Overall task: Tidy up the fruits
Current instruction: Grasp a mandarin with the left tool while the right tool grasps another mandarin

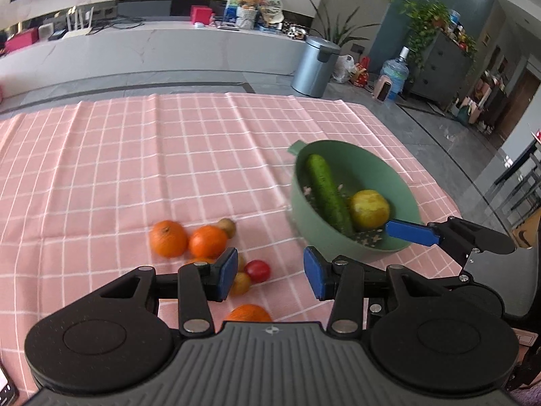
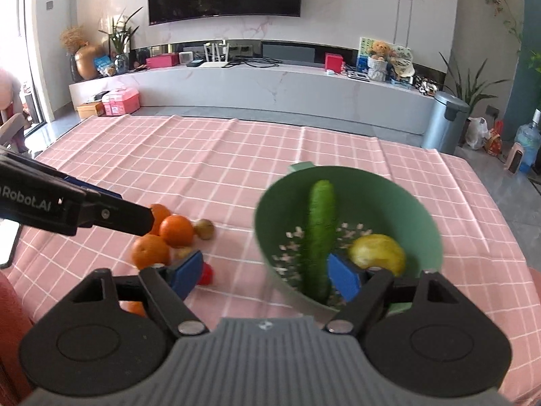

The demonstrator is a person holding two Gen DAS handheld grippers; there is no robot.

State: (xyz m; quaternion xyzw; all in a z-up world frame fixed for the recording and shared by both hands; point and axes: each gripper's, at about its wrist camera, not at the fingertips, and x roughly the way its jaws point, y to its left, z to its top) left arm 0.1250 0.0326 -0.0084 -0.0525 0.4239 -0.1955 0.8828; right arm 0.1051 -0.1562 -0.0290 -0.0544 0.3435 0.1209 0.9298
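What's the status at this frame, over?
Left gripper open, empty, over loose fruit. Right gripper open, empty, one finger inside bowl. Cucumber and lemon in bowl; oranges, tomato on cloth. Nothing blocking.

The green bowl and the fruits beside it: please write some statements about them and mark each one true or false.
1. A cucumber lies inside the green bowl. True.
2. The yellow fruit lies on the tablecloth. False: it is in the bowl.
3. The oranges are outside the bowl. True.
4. The left claw is shut on the red tomato. False: it is open and holds nothing.
5. The bowl is pink. False: green.
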